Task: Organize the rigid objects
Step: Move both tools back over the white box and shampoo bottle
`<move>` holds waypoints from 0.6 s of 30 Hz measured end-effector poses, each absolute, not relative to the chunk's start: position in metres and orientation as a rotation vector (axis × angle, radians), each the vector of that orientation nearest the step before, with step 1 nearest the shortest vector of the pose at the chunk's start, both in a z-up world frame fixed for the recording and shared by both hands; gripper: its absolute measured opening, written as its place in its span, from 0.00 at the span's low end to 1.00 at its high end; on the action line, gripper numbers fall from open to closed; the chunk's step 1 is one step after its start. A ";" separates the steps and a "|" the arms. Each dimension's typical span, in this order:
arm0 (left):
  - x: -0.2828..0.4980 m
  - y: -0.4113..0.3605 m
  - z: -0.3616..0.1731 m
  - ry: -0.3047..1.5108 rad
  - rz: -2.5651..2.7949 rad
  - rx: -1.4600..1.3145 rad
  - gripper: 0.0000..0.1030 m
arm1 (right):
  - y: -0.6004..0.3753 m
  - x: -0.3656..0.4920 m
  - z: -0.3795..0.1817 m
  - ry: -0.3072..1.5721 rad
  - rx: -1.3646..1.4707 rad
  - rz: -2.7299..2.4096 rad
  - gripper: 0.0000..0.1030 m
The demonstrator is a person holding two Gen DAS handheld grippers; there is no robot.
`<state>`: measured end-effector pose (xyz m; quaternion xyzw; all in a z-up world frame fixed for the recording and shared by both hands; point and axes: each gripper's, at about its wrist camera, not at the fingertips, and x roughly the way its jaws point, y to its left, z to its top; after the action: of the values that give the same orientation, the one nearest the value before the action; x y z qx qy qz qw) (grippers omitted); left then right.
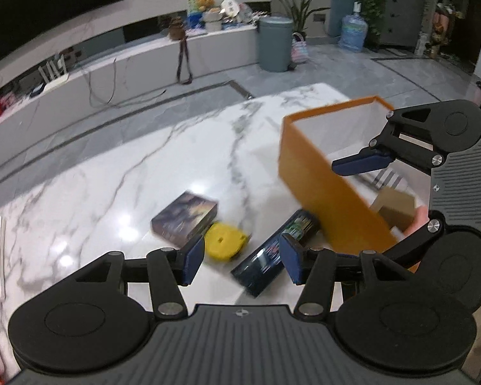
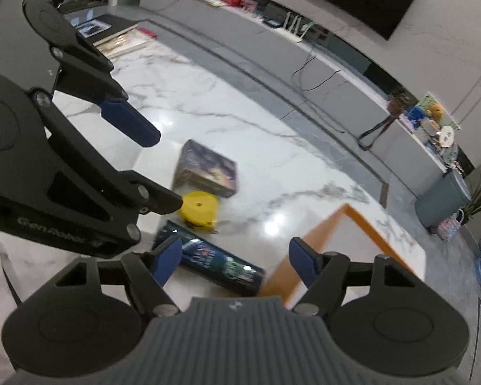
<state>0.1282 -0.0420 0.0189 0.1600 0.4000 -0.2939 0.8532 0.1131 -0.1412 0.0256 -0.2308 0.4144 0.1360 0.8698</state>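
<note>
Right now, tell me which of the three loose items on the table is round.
The yellow disc, lying between the purple box and the long dark box; both others are rectangular.

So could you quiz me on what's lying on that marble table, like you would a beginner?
1. True or false: the yellow round object lies inside the orange box.
2. What lies between the picture-covered box and the long dark box?
3. Is the left gripper holding anything? A yes, B no.

Key: 1 false, it lies on the marble table. 2 the yellow round object. 3 B.
</note>
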 end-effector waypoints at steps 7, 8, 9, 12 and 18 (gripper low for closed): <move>0.140 -0.014 -0.009 0.919 -0.570 0.291 0.65 | -0.115 0.131 -0.004 0.939 -0.482 0.309 0.66; 0.142 -0.011 -0.012 0.927 -0.564 0.278 0.65 | -0.112 0.135 -0.008 0.952 -0.477 0.308 0.66; 0.146 -0.007 -0.016 0.940 -0.555 0.260 0.66 | -0.111 0.139 -0.012 0.965 -0.468 0.307 0.66; 0.158 0.006 -0.026 0.978 -0.517 0.185 0.71 | -0.110 0.152 -0.022 1.006 -0.430 0.302 0.66; 0.180 0.022 -0.043 1.020 -0.440 0.037 0.77 | -0.108 0.174 -0.038 1.051 -0.380 0.292 0.66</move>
<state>0.1797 0.0218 -0.0425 0.0178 0.4840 -0.2089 0.8496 0.1739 -0.1084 -0.0376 -0.1794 0.4967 0.1381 0.8378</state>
